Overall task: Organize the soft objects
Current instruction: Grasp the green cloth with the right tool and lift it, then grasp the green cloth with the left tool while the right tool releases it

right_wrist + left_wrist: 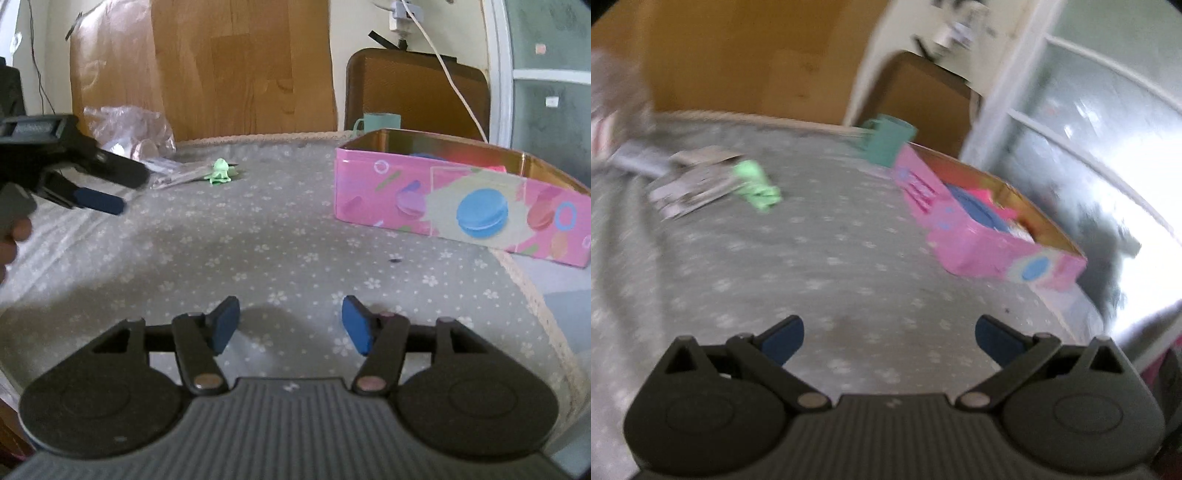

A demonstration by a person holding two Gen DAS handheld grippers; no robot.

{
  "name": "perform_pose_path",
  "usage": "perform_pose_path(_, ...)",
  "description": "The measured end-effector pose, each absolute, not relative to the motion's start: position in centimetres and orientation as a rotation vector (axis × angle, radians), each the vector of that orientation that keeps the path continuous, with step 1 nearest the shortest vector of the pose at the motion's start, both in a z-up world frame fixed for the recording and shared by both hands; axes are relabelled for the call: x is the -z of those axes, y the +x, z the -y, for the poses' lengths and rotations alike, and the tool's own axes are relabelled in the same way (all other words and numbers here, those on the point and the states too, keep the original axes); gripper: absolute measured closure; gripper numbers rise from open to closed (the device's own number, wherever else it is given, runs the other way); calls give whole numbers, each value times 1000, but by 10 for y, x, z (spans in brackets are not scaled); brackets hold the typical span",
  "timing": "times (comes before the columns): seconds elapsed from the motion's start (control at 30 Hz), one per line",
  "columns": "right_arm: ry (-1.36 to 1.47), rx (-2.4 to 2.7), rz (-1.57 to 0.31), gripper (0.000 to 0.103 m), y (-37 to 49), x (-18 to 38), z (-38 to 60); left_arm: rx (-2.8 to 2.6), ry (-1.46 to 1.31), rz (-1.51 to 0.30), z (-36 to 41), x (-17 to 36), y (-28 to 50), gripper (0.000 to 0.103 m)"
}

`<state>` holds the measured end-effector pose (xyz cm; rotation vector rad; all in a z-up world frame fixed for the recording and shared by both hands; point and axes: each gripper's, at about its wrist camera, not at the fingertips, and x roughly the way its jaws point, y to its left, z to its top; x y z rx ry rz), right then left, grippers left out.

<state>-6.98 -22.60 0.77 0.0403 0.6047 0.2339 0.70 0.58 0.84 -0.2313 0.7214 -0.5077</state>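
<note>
A small green soft toy [756, 185] lies on the grey flowered cloth at the far left; it also shows in the right wrist view [219, 172]. A pink tin box [964, 236] stands at the right and holds blue and pink soft things [975, 208]; the box shows in the right wrist view too [458, 206]. My left gripper [889, 338] is open and empty, low over the cloth. It appears in the right wrist view [110, 192] at the left, fingers apart. My right gripper [291, 325] is open and empty above the cloth.
Clear plastic wrappers [690, 182] lie beside the green toy, with a crumpled plastic bag [129, 129] behind. A teal mug [888, 142] stands behind the box. A wooden headboard [240, 66] and a brown chair back [417, 88] rise at the back. The table edge [535, 295] curves at the right.
</note>
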Motion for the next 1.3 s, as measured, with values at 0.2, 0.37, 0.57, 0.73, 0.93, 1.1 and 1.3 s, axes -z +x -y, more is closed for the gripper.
perform_pose_path(0.2,-28,-293,-614,40,-35,-8,217,486,-109,-731,20,-1,25,0)
perform_pose_path(0.37,-47,-346,-698,40,36,-13,193,364,-158,-728,-18,5,63,1)
perform_pose_path(0.57,-117,-425,-764,41,128,-14,133,208,-209,-700,-61,20,103,1)
perform_pose_path(0.73,-173,-432,-752,42,200,2,82,172,-271,-686,-84,19,104,1)
perform_pose_path(0.93,-103,-455,-783,97,254,8,56,185,-344,-698,-93,18,105,1)
perform_pose_path(1.1,-43,-313,-741,97,218,-2,90,191,-362,-707,-96,18,102,0)
perform_pose_path(1.3,-7,-326,-730,97,70,-23,152,251,-322,-721,-87,21,103,0)
